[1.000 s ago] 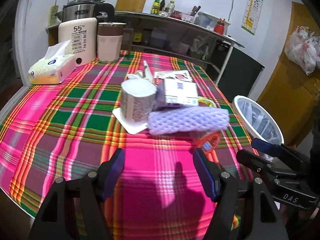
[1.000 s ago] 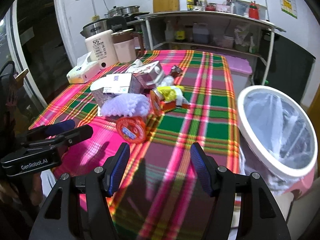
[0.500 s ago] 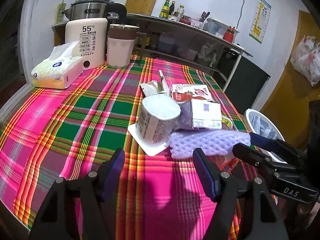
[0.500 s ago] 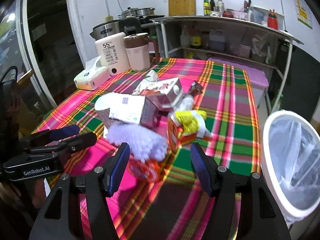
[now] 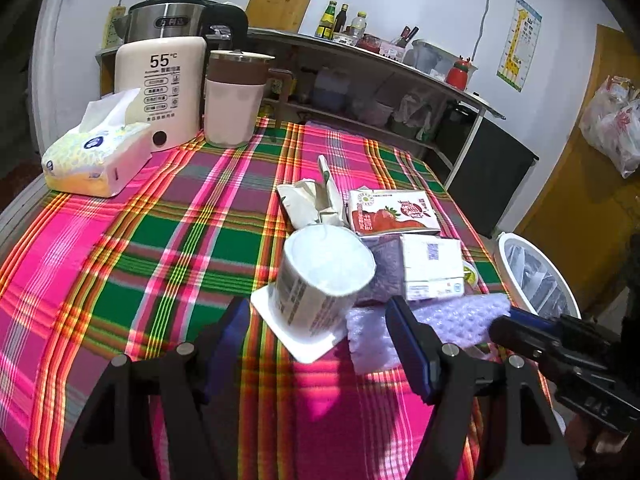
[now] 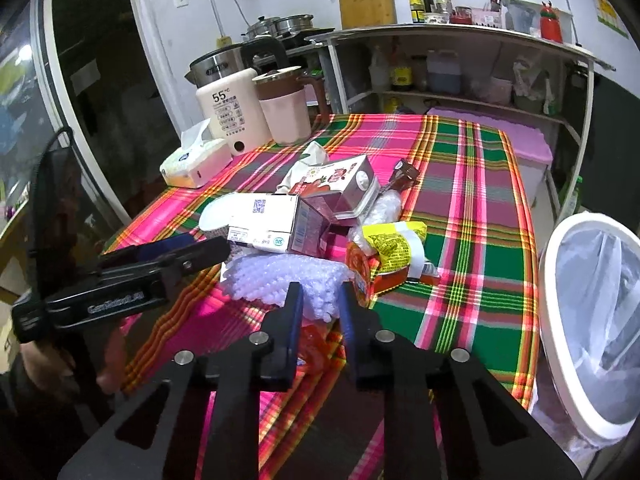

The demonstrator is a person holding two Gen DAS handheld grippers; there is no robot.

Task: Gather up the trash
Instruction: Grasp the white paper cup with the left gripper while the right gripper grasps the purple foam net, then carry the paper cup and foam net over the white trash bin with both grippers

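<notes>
Bright pink-and-green plaid tablecloth [image 6: 472, 208] is carrying piled trash beside the white-rimmed lined bin [image 6: 560, 320]. Right gripper [image 6: 320, 300] is closing around bubbly lilac foam netting [image 6: 280, 276], its near edge lying between the jaws; left gripper [image 5: 316, 340] is gaping empty.

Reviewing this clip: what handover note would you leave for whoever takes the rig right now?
Left claw: open, empty, just short of the cup.
Right claw: closing, with the foam net edge and an orange wrapper between its fingers; which one it grips is unclear.
Trash: cup, cartons and foam net piled mid-table; bin beside the table's right edge.
Done: no trash visible in the bin.
Left: everything. Finish this grasp, drop it in the bin, repeat.
</notes>
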